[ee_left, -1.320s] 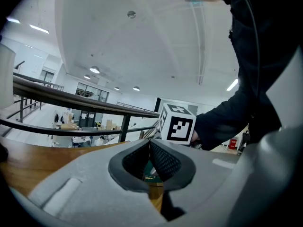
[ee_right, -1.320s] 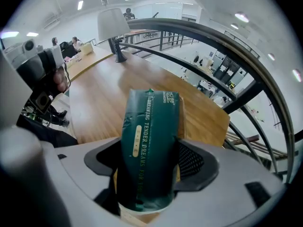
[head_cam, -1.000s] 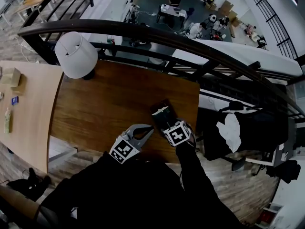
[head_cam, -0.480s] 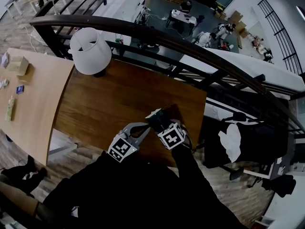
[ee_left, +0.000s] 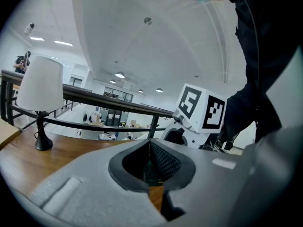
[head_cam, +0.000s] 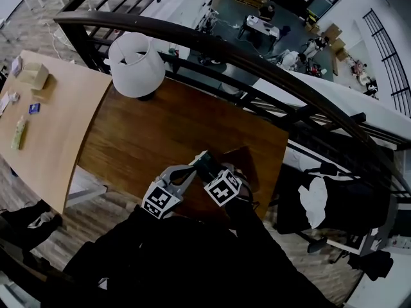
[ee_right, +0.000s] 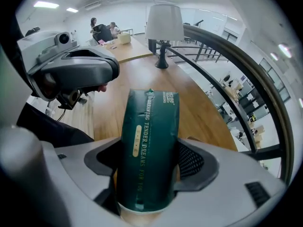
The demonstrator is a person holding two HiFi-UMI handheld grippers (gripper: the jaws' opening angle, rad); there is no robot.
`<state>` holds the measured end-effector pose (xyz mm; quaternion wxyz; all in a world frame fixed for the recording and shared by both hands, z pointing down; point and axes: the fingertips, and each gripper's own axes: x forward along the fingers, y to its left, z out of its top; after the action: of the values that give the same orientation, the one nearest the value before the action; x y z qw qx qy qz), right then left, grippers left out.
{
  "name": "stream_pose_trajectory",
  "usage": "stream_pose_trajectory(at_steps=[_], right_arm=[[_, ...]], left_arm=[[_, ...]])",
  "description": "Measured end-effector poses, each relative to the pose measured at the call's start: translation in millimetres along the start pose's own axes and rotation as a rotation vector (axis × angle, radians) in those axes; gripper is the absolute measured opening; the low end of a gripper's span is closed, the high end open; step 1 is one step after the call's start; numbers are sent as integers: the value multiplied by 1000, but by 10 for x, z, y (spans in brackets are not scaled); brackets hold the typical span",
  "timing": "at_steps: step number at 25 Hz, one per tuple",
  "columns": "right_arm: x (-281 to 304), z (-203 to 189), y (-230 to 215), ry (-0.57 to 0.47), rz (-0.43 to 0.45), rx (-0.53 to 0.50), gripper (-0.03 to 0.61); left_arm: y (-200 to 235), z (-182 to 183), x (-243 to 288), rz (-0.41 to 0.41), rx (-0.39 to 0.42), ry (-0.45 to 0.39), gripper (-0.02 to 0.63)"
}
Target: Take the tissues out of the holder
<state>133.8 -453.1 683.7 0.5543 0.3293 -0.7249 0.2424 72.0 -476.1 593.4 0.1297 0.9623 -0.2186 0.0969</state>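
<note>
The right gripper [ee_right: 147, 163] is clamped on a dark green tissue pack [ee_right: 150, 126], w/ a pad pressed on each long side. The pack runs lengthwise out btw. the jaws and its far end sticks well past the tips. It has gold print down its face. Its whole visible length is bare, w/ the holder not around it.

In the head view the brown holder [head_cam: 244, 161] lies on the surface [head_cam: 160, 133], just right of the pack and gripper. The gripper's marker cube partly covers it, so I can't see inside or tell if anything's in there. I also can't tell whether the pack's far end touches the wood.

The left gripper [ee_left: 150, 162] has its jaws together, and nothing shows clearly btw. the pads. Its tips sit close to the pack's left side, but they look apart from it in the right gripper view.

Further out there's a white-shaded lamp [head_cam: 135, 63] at the far edge of the surface, and a dark curved railing [head_cam: 257, 63] just behind. The person's dark sleeves and body block the near edge. The pack's near end is lost deep btw. the right gripper's jaws.
</note>
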Motion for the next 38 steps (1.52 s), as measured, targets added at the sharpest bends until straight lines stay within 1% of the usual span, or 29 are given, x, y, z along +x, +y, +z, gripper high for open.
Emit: stream_pose_trajectory(at_steps=[7, 14, 19, 25, 38], right_arm=[[137, 237, 125, 5, 14, -81, 351], [395, 282, 209, 31, 25, -140, 352], [633, 162, 228, 63, 33, -169, 353], [879, 124, 191, 67, 20, -191, 353], [1157, 195, 119, 55, 12, -227, 353]], left_arm=[[248, -52, -104, 55, -7, 5, 11], [400, -253, -130, 87, -27, 41, 11], [424, -417, -80, 89, -35, 75, 11], [523, -572, -54, 90, -39, 113, 11], [684, -679, 42, 98, -50, 147, 11]])
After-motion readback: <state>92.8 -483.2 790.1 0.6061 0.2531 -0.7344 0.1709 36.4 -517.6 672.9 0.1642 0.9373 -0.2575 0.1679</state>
